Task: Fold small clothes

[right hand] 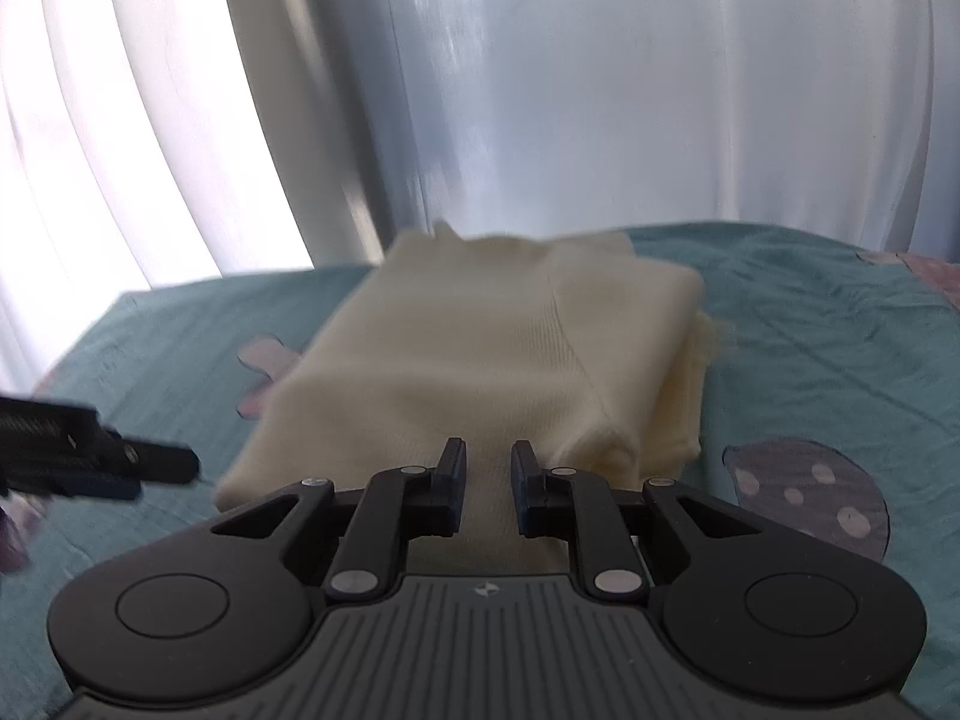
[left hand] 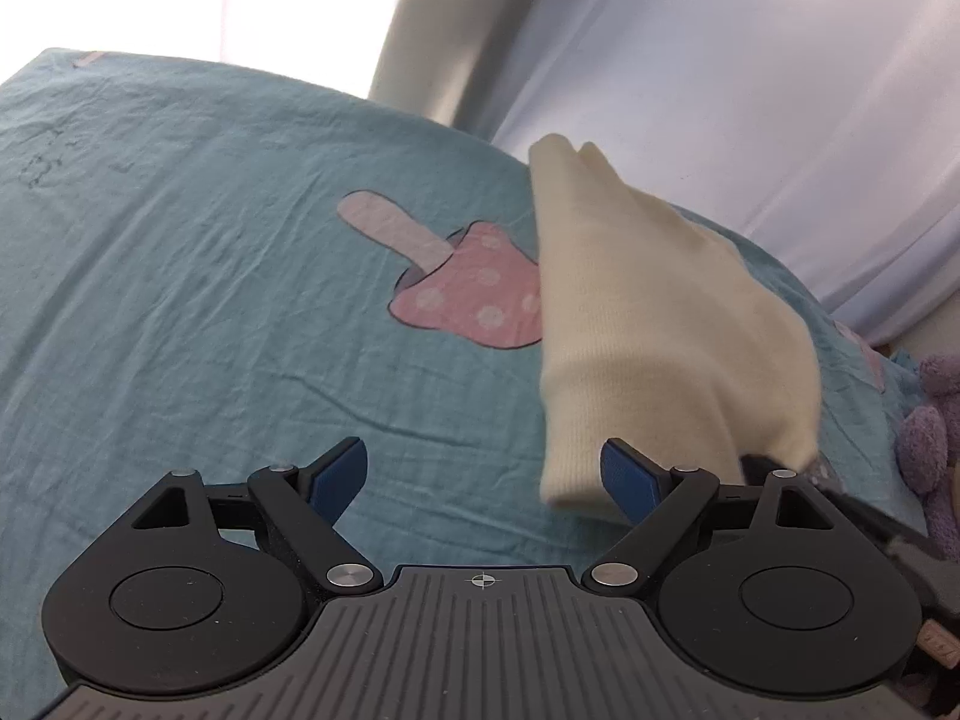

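Note:
A cream knitted garment (right hand: 480, 360) lies folded on a teal bedsheet (right hand: 810, 324). In the left wrist view the garment (left hand: 654, 324) stretches from the far bed edge toward my right gripper. My right gripper (right hand: 487, 468) has its jaws narrowly apart around the garment's near edge, with cloth between the fingers. My left gripper (left hand: 483, 468) is wide open and empty above the sheet, its right finger (left hand: 630, 480) just beside the garment's near corner. The left gripper also shows at the left edge of the right wrist view (right hand: 96, 462).
The sheet (left hand: 180, 276) has pink mushroom prints (left hand: 474, 288) beside the garment. A purple plush toy (left hand: 930, 438) lies at the right edge of the bed. White curtains (right hand: 540, 90) hang behind the bed's far edge.

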`<state>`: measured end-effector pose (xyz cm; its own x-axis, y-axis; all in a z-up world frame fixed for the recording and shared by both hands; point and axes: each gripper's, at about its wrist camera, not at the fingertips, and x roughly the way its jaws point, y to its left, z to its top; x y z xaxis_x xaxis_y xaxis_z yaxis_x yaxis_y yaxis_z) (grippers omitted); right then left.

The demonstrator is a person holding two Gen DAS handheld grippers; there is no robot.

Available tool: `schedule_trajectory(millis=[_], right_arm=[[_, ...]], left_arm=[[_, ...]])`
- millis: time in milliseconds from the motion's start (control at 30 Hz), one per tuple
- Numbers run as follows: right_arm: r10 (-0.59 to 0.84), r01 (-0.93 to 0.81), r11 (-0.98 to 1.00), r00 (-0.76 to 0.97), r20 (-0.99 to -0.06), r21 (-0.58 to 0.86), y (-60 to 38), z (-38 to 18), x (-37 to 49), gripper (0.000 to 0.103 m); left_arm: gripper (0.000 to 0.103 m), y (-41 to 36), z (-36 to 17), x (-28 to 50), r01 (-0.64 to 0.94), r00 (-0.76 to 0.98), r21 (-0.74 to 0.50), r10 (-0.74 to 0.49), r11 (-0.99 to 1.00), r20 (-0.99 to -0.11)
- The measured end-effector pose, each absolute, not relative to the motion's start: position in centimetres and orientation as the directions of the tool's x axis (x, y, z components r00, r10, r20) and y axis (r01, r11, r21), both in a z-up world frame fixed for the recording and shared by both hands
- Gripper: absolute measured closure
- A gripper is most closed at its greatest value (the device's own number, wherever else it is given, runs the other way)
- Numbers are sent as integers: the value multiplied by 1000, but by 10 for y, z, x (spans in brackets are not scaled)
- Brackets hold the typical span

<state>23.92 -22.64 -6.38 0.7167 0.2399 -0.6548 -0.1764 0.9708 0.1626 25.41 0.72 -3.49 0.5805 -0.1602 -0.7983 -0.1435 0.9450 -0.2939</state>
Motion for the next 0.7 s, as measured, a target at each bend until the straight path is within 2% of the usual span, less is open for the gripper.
schedule_trajectory(millis=[33,133,267,400,500,600,700], right_arm=[[234,-176,972,692,-683,154,-225,-72,241,92],[231,-165,973,684,-692,162,-229,-67,237,92],[238,-167,971,727,-644,171,-230,-43,242,90],[259,-193,966,731,-631,174,-215,-39,262,89],[282,-228,959,708,-647,169,-199,-51,274,89],[251,-260,962,720,-647,83,-191,-66,274,89],[263,-282,956,712,-651,77,-195,-65,277,89]], left_arm=[[13,6,-34,258,-132,584,-295,-167,946,-795],[13,4,-31,274,-100,595,-304,-188,947,-781],[13,-9,-29,296,-54,622,-311,-211,949,-754],[13,-27,-41,313,-12,603,-245,-188,969,-775],[11,-31,-54,317,18,585,-192,-166,981,-794],[5,-27,-65,320,18,585,-202,-174,979,-792],[4,-26,-66,321,30,584,-212,-190,977,-789]])
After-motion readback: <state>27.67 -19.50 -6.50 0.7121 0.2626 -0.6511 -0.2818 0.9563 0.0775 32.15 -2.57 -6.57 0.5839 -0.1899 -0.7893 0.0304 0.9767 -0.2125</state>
